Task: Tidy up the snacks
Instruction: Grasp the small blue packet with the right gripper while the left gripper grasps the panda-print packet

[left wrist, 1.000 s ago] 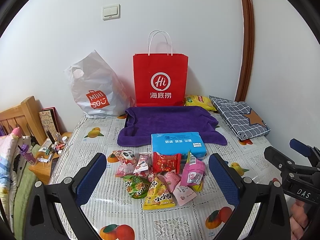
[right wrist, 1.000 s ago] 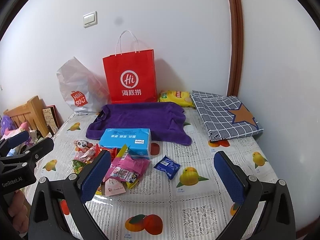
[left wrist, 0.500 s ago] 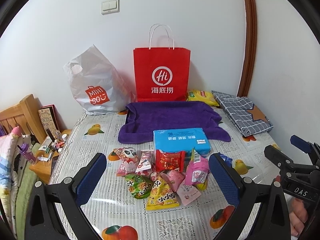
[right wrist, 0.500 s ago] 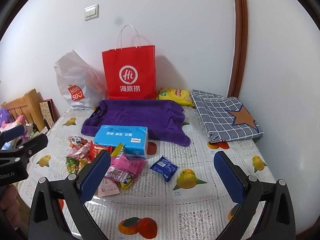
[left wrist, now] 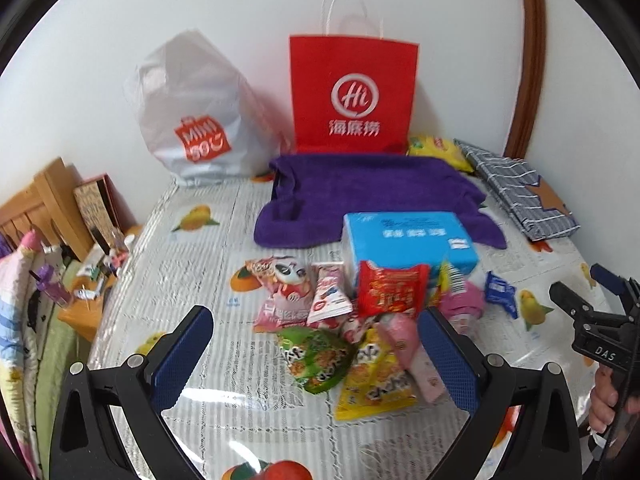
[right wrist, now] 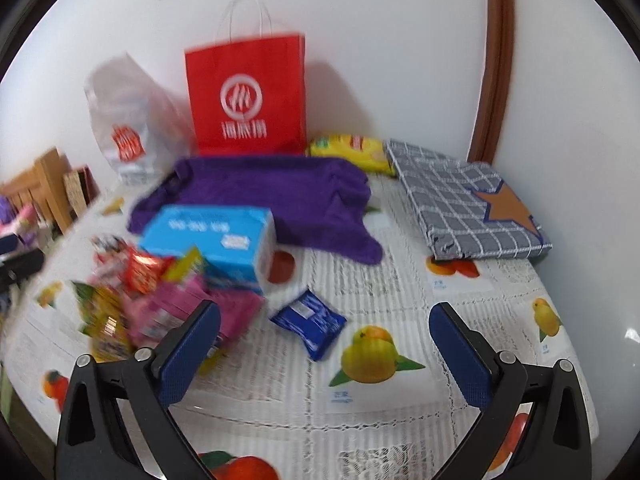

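A heap of snack packets (left wrist: 352, 320) lies on the fruit-print tablecloth (left wrist: 200, 264) in front of a blue tissue box (left wrist: 408, 240): a red packet (left wrist: 390, 288), a green one (left wrist: 316, 356), a yellow one (left wrist: 376, 380), a panda packet (left wrist: 286, 276). A dark blue packet (right wrist: 310, 322) lies apart to the right. My left gripper (left wrist: 316, 352) is open and empty above the near side of the heap. My right gripper (right wrist: 324, 344) is open and empty, near the dark blue packet; it also shows in the left wrist view (left wrist: 592, 304).
A red paper bag (left wrist: 354, 96) and a white plastic bag (left wrist: 196, 112) stand against the back wall. A purple towel (left wrist: 368, 196) lies before them. A yellow packet (right wrist: 352, 150) and folded checked cloth (right wrist: 468, 208) sit at the right. A wooden headboard (left wrist: 44, 208) is left.
Both grippers have moved forward and down toward the snacks, which now look larger. The right wrist view has swung and is blurred. Both grippers stay open.
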`<state>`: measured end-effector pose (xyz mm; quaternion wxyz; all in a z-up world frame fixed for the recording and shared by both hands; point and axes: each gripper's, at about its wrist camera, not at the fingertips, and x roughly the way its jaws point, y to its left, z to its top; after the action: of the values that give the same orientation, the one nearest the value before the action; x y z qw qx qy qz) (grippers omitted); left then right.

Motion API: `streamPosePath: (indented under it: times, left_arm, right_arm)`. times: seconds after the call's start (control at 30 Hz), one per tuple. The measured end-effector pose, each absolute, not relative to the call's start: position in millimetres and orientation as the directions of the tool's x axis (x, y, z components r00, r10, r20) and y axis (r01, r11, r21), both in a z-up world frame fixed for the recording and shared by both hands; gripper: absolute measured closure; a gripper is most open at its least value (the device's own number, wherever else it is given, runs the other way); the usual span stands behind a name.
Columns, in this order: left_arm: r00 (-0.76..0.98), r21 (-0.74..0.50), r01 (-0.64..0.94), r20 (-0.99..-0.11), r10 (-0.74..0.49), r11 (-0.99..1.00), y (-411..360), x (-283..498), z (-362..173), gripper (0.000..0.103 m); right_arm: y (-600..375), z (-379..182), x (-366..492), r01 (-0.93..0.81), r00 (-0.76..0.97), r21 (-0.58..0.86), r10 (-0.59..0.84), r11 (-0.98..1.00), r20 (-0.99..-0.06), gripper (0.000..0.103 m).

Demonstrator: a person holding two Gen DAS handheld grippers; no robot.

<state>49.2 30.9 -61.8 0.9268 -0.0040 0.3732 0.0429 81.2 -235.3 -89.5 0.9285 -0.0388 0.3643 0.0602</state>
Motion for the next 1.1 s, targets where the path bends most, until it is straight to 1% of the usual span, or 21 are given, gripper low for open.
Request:
streamPosePath:
  times: [0.03, 0.13, 0.27, 0.33, 0.47, 0.53, 0.77, 0.8, 0.83, 0.87, 0.9, 1.1]
  left_arm:
    - [0.714, 0.025, -0.088, -0.695, 0.081, 0.996, 33.9, 50.9, -66.2, 0.0]
    - [0.706, 0.02, -0.098, -0.703, 0.084, 0.995, 43.0, 54.0, -77.1, 0.001]
    - [0.702, 0.007, -0.088, -0.709, 0.067, 0.996, 54.1, 59.0, -84.4, 0.001]
    - [0.693, -0.009, -0.081, -0.719, 0.05, 0.997, 59.1, 62.1, -89.0, 0.001]
    - [0.676, -0.049, -0.071, -0.736, 0.012, 0.996, 69.0, 69.6, -97.8, 0.001]
    - [0.674, -0.052, -0.08, -0.739, 0.016, 0.995, 72.7, 73.2, -100.7, 0.001]
    - [0.662, -0.059, -0.089, -0.749, 0.015, 0.994, 83.6, 79.8, -108.1, 0.001]
    - [0.661, -0.065, -0.091, -0.75, 0.011, 0.994, 85.8, 80.3, -108.4, 0.001]
    - [0.662, -0.072, -0.09, -0.75, 0.006, 0.993, 87.3, 79.9, -108.8, 0.001]
    - [0.662, -0.078, -0.087, -0.749, -0.001, 0.993, 88.6, 79.7, -109.1, 0.001]
    - [0.665, -0.081, -0.085, -0.747, -0.004, 0.993, 89.5, 79.4, -109.1, 0.001]
    - [0.679, -0.092, -0.087, -0.734, -0.008, 0.992, 90.5, 88.9, -110.8, 0.001]
  right_arm:
    - [-235.1, -95.5, 82.9, -0.149, 0.72, -0.034, 0.085, 0.988, -0.689, 0.008]
    - [-233.1, -118.0, 93.8, -0.192, 0.681, -0.052, 0.095, 0.98, -0.726, 0.016]
    - [-231.8, -145.2, 111.3, -0.216, 0.643, -0.07, 0.087, 0.974, -0.761, 0.019]
    - [-231.6, -156.1, 119.7, -0.228, 0.623, -0.064, 0.095, 0.972, -0.776, 0.024]
    - [-227.7, -170.6, 131.0, -0.255, 0.602, -0.093, 0.083, 0.962, -0.794, 0.025]
    - [-225.9, -175.4, 137.5, -0.26, 0.597, -0.102, 0.076, 0.96, -0.799, 0.025]
    - [-226.8, -181.6, 158.6, -0.257, 0.576, -0.065, 0.098, 0.964, -0.812, 0.025]
    - [-227.6, -181.8, 160.1, -0.254, 0.57, -0.048, 0.109, 0.966, -0.814, 0.03]
    - [-227.1, -182.2, 161.2, -0.258, 0.565, -0.032, 0.124, 0.966, -0.816, 0.04]
    - [-227.4, -182.3, 161.3, -0.267, 0.559, -0.002, 0.153, 0.964, -0.815, 0.047]
    - [-227.8, -181.8, 160.5, -0.266, 0.563, 0.009, 0.163, 0.964, -0.81, 0.057]
    - [-229.0, -183.4, 155.1, -0.234, 0.592, 0.017, 0.156, 0.972, -0.791, 0.057]
